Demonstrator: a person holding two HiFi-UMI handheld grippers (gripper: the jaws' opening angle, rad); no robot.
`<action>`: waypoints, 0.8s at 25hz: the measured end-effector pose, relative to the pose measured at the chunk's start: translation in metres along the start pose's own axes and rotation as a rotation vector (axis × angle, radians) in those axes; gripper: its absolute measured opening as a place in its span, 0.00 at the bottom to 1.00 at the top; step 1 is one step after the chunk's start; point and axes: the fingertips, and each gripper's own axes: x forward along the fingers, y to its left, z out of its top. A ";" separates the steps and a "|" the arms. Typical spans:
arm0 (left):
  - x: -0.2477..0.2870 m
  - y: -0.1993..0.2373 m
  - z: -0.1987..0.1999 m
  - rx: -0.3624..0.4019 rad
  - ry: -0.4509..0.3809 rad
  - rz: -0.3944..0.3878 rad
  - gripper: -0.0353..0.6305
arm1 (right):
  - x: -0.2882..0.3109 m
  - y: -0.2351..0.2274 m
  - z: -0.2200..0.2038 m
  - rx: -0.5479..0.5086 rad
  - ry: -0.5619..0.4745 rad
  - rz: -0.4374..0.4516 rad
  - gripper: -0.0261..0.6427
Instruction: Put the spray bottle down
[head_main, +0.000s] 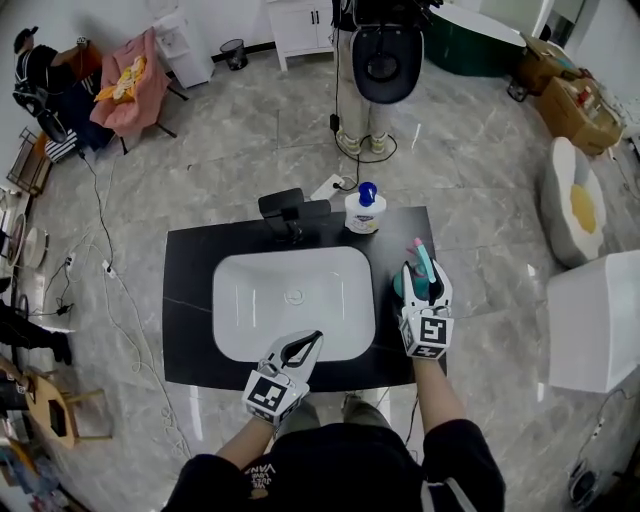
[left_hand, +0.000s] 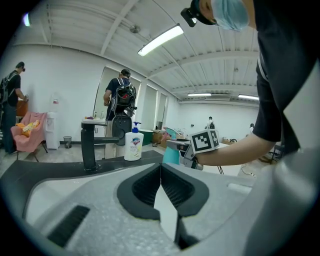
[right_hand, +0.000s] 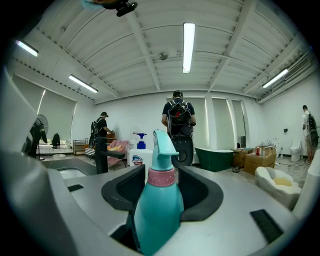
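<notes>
Right gripper (head_main: 422, 275) is clamped on a teal plastic spray bottle with a pink collar (right_hand: 159, 210). The jaws sit wide, one pad on each side of the fat body, and the nozzle pokes up above them. The spray bottle is upright over the right end of the black stone-look countertop (head_main: 190, 300), just right of the white rectangular basin (head_main: 240, 300).

Annoying part: nobody could say whether the base is actually on the counter yet. From the head view the gripper covers the whole lower half, and in the right gripper view the bottom of the bottle is cut off by the frame edge.

Left gripper (head_main: 312, 340) has its jaws together with nothing in them. It hangs at the near rim of the basin, well apart from the other one. Its own view mostly shows its pads, so the basin below is hidden there.

Far side of the counter has a black faucet (head_main: 285, 212) and, to its right, a white pump soap bottle with a blue top (head_main: 365, 210). The label print is too small to read. A person (head_main: 352, 120) stands beyond that, cut off at the top of the head view.
</notes>
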 end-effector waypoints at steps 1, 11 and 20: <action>0.000 -0.001 -0.002 -0.005 0.006 -0.008 0.08 | -0.001 -0.001 -0.001 0.002 0.005 -0.006 0.36; -0.005 0.004 0.001 0.006 0.004 -0.043 0.08 | -0.013 0.002 -0.012 0.027 0.065 -0.037 0.41; -0.014 0.006 0.006 0.008 -0.006 -0.086 0.08 | -0.033 0.004 -0.008 0.041 0.077 -0.073 0.41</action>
